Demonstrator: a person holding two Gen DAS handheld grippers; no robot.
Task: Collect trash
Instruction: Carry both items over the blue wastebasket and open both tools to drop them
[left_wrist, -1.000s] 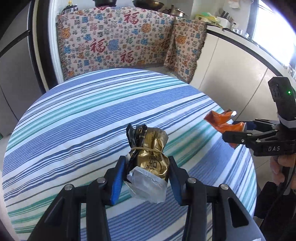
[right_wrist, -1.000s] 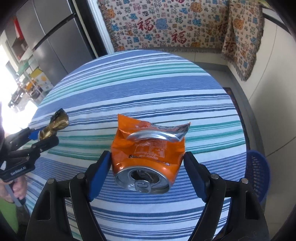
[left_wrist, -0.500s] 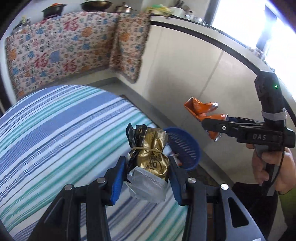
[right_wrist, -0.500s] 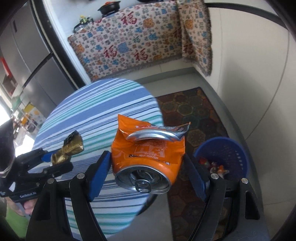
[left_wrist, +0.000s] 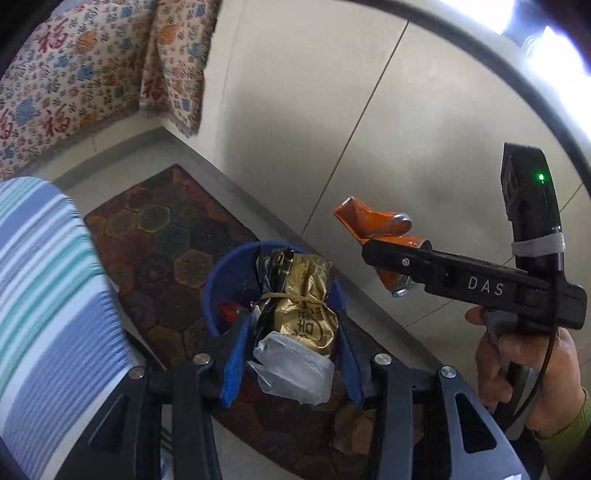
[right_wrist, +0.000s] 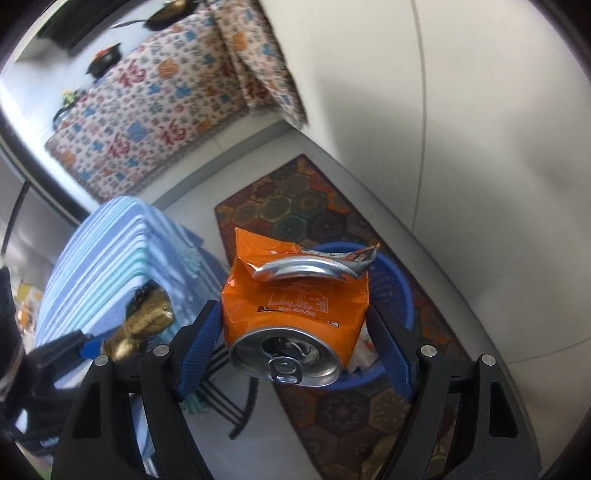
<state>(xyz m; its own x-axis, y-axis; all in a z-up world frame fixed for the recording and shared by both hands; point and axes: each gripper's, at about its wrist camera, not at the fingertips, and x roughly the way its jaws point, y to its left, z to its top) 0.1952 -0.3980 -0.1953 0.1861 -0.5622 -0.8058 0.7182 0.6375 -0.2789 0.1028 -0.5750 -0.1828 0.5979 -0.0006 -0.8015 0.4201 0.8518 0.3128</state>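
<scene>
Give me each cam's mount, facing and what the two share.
Left wrist: on the left gripper, angled down at the blue basket; gold packet in its jaws, right gripper and hand visible.
Right wrist: on the right gripper, angled down at the same basket; crushed orange can in its jaws.
Shared: basket, rug, striped table, both items.

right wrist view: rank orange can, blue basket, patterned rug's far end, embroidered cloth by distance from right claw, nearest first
1. Orange can, held in the right claw.
2. Blue basket, below, behind the can.
3. Patterned rug's far end, on the floor beyond.
4. Embroidered cloth, upper left, farthest.
</scene>
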